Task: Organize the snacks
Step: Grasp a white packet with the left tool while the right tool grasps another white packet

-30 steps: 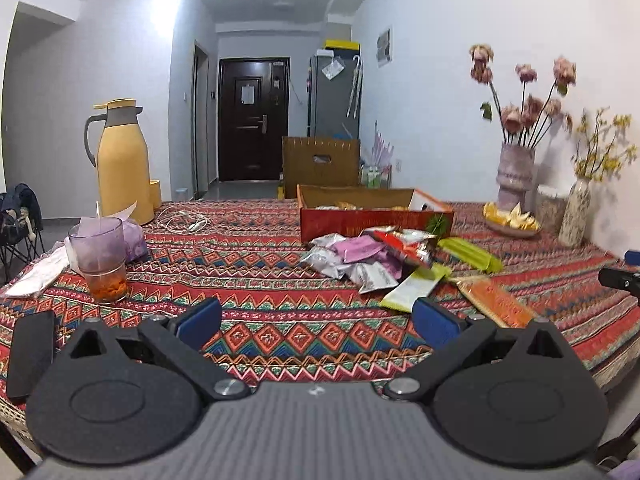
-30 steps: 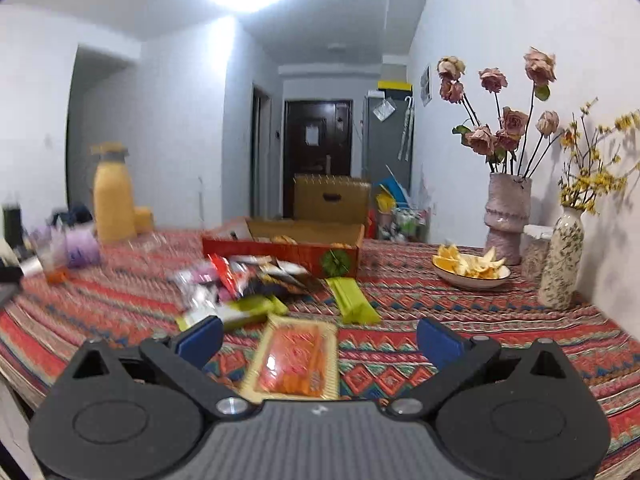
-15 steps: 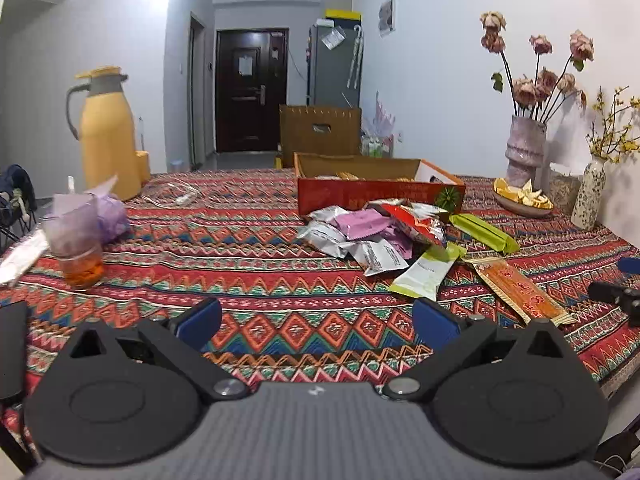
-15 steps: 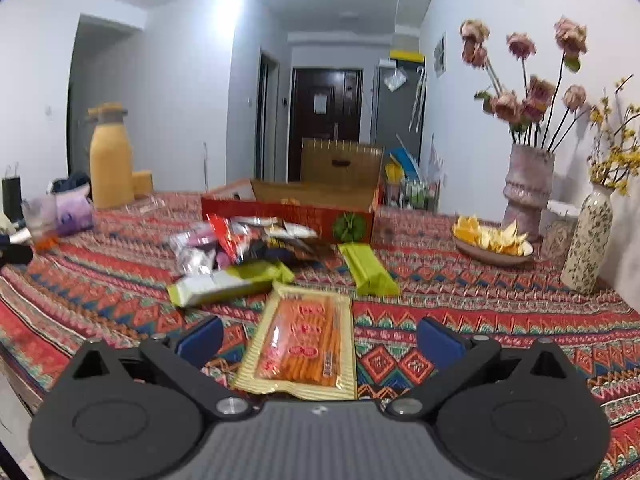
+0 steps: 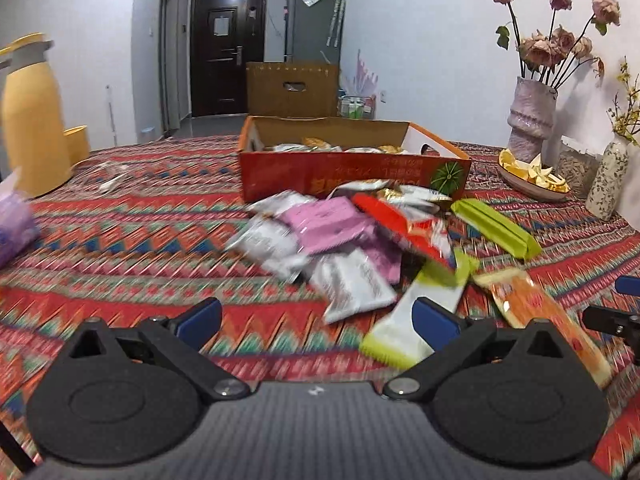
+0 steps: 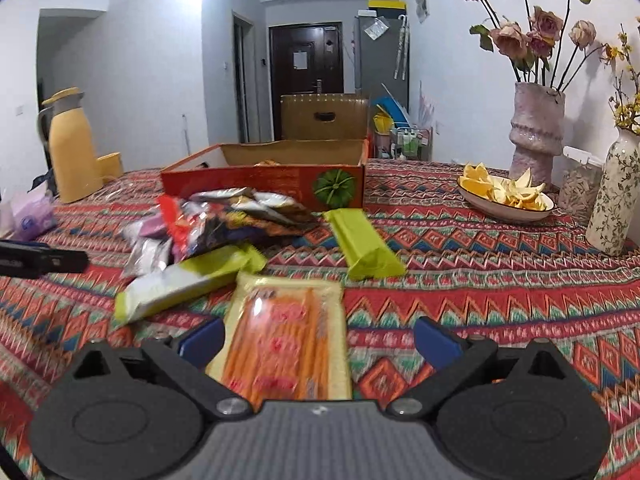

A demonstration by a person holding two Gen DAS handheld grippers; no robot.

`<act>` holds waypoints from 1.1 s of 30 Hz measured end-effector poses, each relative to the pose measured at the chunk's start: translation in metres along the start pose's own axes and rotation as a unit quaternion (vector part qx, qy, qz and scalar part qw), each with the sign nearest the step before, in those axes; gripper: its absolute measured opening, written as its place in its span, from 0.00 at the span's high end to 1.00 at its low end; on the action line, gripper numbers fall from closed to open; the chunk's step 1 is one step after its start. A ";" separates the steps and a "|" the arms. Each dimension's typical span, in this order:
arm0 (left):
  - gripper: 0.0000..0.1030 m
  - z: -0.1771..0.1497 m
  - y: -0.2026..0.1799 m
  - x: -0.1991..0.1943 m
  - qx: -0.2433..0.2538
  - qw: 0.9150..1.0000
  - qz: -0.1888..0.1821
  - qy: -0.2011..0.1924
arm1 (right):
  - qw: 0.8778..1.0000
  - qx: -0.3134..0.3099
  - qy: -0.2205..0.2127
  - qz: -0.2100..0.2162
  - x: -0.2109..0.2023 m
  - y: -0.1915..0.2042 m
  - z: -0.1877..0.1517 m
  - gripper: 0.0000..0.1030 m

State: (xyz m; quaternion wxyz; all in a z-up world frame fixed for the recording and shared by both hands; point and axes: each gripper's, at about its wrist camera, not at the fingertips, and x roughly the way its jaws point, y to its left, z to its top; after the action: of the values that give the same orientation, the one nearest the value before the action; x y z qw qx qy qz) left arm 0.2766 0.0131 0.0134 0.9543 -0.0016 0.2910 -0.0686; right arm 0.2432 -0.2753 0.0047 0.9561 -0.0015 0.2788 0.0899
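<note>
Nearest to you: both tools are spread wide w/ nothing between the pads. Your right gripper [image 6: 316, 338] sits low over the orange stick pack [image 6: 285, 344], which lies flat on the tablecloth [image 6: 500, 304] between the fingers but isn't pinched yet. Your left gripper [image 5: 316, 318] hovers empty, w/ the lime-white bar [image 5: 416, 320] just ahead of its right finger.

Next out: the loose pile [image 5: 340, 240] — silver, pink and red packets overlapping, approx. a dozen, too blurred to count. The green pack [image 6: 362, 248] lies apart on the pile's right side, near the box corner.

Beyond that: the red cardboard box [image 6: 264, 184], open top, w/ a few packets already inside, so some sorting looks done. Most snacks are still on the cloth, so my read is you're early-to-mid task.

Far edge: yellow jug [image 6: 72, 148], peel plate [image 6: 504, 200], vases — not part of the job, leave them.
</note>
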 end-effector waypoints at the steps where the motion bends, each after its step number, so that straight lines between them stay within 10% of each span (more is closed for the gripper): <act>1: 0.00 0.004 -0.003 0.010 0.002 1.000 -0.002 0.001 | 1.000 0.002 -0.001 0.002 0.004 -0.002 0.005 0.08; 12: 0.44 0.013 -0.017 0.085 -0.006 0.999 0.005 0.050 | 0.999 -0.036 0.002 0.017 0.075 -0.015 0.066 0.25; 21: 0.55 0.010 -0.008 0.086 -0.014 0.999 -0.002 0.034 | 0.991 -0.050 0.041 0.119 0.191 -0.003 0.130 0.51; 33: 0.57 0.004 0.009 0.031 -0.024 1.000 -0.009 0.011 | 0.975 -0.001 0.101 0.200 0.252 -0.010 0.121 0.42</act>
State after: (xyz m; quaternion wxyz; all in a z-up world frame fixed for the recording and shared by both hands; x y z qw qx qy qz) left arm 0.3054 0.0174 -0.0009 0.9501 -0.0262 0.3028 -0.0702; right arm 0.5180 -0.2355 -0.0284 0.8858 0.0444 0.3685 0.2784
